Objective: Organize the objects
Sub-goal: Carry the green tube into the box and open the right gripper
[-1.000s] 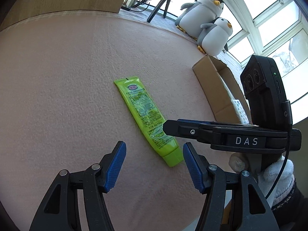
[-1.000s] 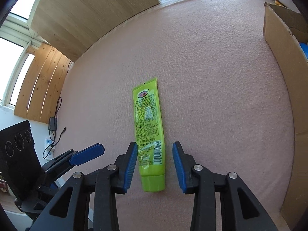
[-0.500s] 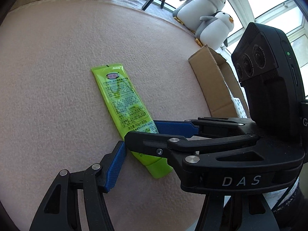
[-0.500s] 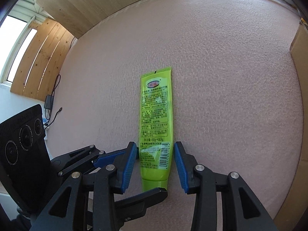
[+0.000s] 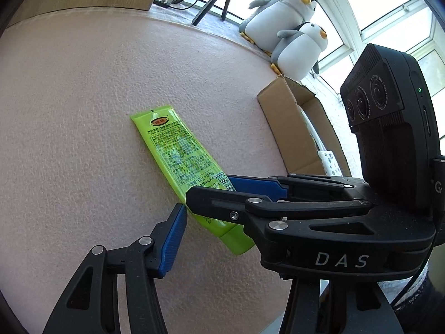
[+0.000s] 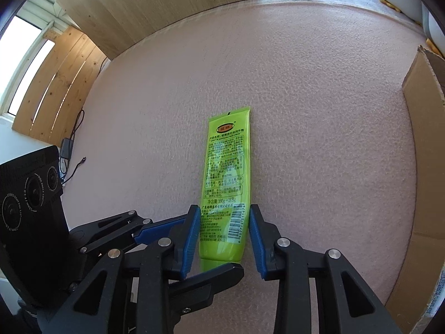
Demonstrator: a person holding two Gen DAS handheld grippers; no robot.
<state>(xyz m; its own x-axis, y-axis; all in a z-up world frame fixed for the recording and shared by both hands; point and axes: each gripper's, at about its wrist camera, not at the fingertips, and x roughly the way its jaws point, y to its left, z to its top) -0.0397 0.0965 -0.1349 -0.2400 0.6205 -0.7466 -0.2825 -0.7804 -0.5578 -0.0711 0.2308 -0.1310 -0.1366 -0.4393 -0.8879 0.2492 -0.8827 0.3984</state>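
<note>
Pink felt tabletop (image 5: pixel 83 111) fills the left wrist view, with the green tube (image 5: pixel 178 156) lying flat on it, crimped end away, cap toward the camera. The left gripper (image 5: pixel 211 222) shows only one blue pad beside the tube's cap end; the right gripper (image 5: pixel 250 192) crosses in front and hides the other, so whether the left pads touch the tube I cannot tell, though its jaws are closing. A cardboard box (image 5: pixel 292 128) stands open to the right, two plush penguins (image 5: pixel 294 36) beyond it.

From the right wrist view, the right gripper (image 6: pixel 224 231) straddles the tube (image 6: pixel 226 172) near its barcode, jaws closing, with pads just beside the tube's edges but seemingly not yet pressing. The left gripper (image 6: pixel 167 228) reaches in from the left beneath it, and the box wall (image 6: pixel 422 139) rises at the right.

Risk, as I judge it: both tools converge on the same short stretch, so fingers could collide or knock the tube askew; a pinch on the slick, rounded cap end may squirt it out.
</note>
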